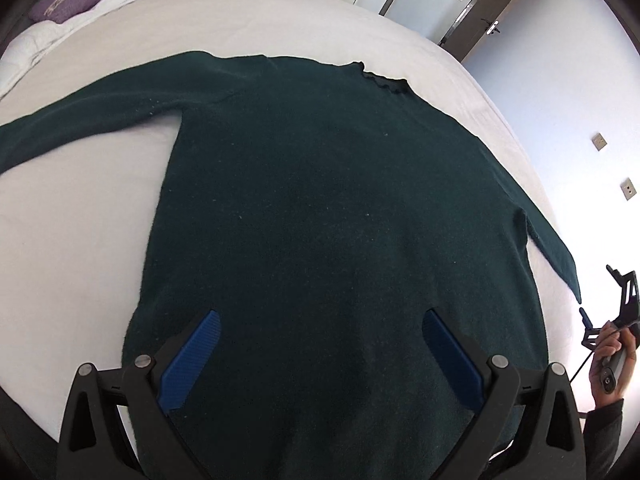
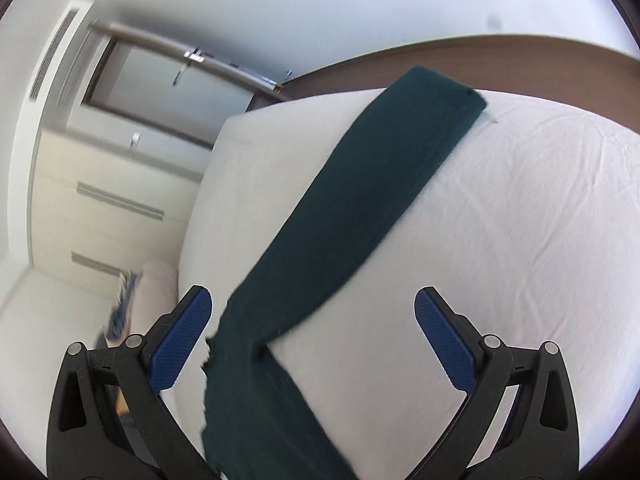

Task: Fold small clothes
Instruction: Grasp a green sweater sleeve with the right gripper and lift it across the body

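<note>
Clearly soft and limp, the dark green knitted sweater (image 1: 320, 200) lies flat on the white bed (image 1: 80, 240); both the left gripper (image 1: 320, 344) and right gripper (image 2: 312, 320) gape, holding nothing; I'd take the sleeve cuff (image 2: 440, 92).

A sweater (image 1: 320, 208) lies flat on a bed (image 1: 80, 240), its collar (image 1: 386, 80) at the far edge and one sleeve (image 1: 80, 120) stretched out to the left, with pillows (image 1: 72, 0) beyond it at the far left. The left gripper (image 1: 320, 344) hangs over the sweater's near hem, jaws spread. In the right wrist view, the right gripper (image 2: 312, 320) hovers, jaws apart, above the other sleeve (image 2: 360, 200), which runs diagonally across the bed's corner toward a door (image 2: 160, 80) behind.
</note>
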Demonstrator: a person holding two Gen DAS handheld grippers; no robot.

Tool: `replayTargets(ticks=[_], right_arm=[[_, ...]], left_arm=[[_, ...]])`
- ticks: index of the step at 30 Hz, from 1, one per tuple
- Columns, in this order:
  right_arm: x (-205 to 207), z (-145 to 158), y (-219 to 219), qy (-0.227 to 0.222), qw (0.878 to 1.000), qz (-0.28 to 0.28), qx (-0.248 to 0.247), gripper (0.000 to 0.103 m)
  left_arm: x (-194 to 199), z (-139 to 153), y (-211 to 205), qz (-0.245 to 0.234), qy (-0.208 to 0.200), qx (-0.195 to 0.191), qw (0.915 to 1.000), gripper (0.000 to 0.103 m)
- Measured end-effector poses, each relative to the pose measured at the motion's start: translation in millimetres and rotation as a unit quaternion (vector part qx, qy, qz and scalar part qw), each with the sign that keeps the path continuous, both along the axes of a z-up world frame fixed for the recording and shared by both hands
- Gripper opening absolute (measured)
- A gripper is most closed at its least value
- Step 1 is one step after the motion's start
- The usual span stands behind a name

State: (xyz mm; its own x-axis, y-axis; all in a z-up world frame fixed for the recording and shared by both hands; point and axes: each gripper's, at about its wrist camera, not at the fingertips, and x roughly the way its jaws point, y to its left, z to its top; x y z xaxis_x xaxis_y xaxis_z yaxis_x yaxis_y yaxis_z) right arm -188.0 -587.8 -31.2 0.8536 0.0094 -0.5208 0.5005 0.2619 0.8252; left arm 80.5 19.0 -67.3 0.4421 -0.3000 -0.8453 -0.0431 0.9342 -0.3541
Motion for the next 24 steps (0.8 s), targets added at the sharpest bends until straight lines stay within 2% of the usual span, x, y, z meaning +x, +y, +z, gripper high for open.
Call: replayTargets(ticks=[3,5,9,12,16,21,24], right_arm=[[0.8,-33.4,-42.0,0.002,0.997,-0.037,0.065,0.100],[4.8,-46.8,-59.5,-0.012,0.994,-0.047,0.096,0.097],[24.0,-48.4,-75.8,-0.028,0.994,-0.049,0.090,0.094],[40.0,-63.3,-89.8,-0.042,0.991,-0.059,0.111,0.082],[50.6,-76.9,-113.6,-0.084,0.983,-0.082,0.140,0.069],[50.3,-94.6,-132.4,-0.130,0.975,-0.105,0.149,0.060],[61.0,-112.3,-128.3,-0.116,0.979,-0.100,0.133,0.038]], left_arm=[[10.4,-2.9,-1.1,-0.002,0.002,-0.024,0.9997,0.103],[16.0,-2.3,-3.0,-0.004,-0.006,-0.036,0.9993,0.103],[27.1,1.0,-9.2,-0.014,-0.022,-0.043,0.9987,0.101],[33.6,0.9,-13.4,-0.023,-0.026,-0.057,0.9978,0.099],[36.7,-1.6,-15.1,-0.029,-0.029,-0.081,0.9958,0.099],[39.8,-6.3,-12.3,-0.023,-0.032,-0.086,0.9955,0.099],[41.7,-8.8,-9.0,-0.021,-0.031,-0.090,0.9953,0.099]])
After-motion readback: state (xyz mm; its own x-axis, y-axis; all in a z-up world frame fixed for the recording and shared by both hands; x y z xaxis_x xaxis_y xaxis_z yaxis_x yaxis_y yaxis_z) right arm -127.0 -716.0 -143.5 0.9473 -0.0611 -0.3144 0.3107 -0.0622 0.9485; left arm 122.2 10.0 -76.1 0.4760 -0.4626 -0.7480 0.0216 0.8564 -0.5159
